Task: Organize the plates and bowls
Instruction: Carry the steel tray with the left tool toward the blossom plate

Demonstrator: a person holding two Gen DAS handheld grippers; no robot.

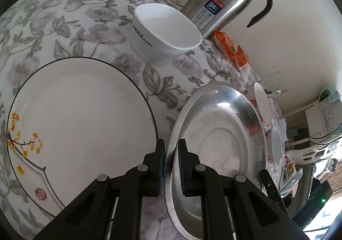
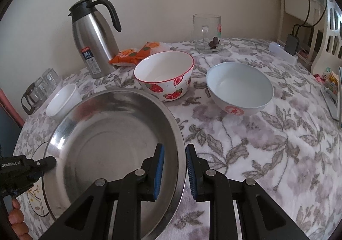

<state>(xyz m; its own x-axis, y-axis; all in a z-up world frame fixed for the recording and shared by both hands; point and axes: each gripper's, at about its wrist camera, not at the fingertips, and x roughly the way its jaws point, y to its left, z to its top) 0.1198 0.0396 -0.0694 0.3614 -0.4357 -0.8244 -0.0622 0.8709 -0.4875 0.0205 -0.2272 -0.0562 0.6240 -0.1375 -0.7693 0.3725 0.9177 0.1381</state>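
A steel plate (image 1: 215, 144) (image 2: 111, 144) is held tilted above the floral tablecloth. My left gripper (image 1: 171, 167) is shut on its left rim. My right gripper (image 2: 174, 171) straddles its right rim with jaws a little apart, not pressing it. A white plate with yellow flowers (image 1: 81, 124) lies left of the steel plate, partly under it in the right wrist view (image 2: 36, 195). A white MAX bowl (image 1: 166, 32) (image 2: 62, 99) stands behind. A strawberry bowl (image 2: 164, 75) and a white bowl with a red mark (image 2: 239, 88) stand further right.
A steel thermos jug (image 2: 94, 37) (image 1: 226, 0) stands by the wall beside orange snack packets (image 2: 132, 54). A glass mug (image 2: 207, 32) is at the back. A glass pot with glasses (image 2: 40, 90) sits at the left edge. A white chair (image 2: 329, 26) stands right.
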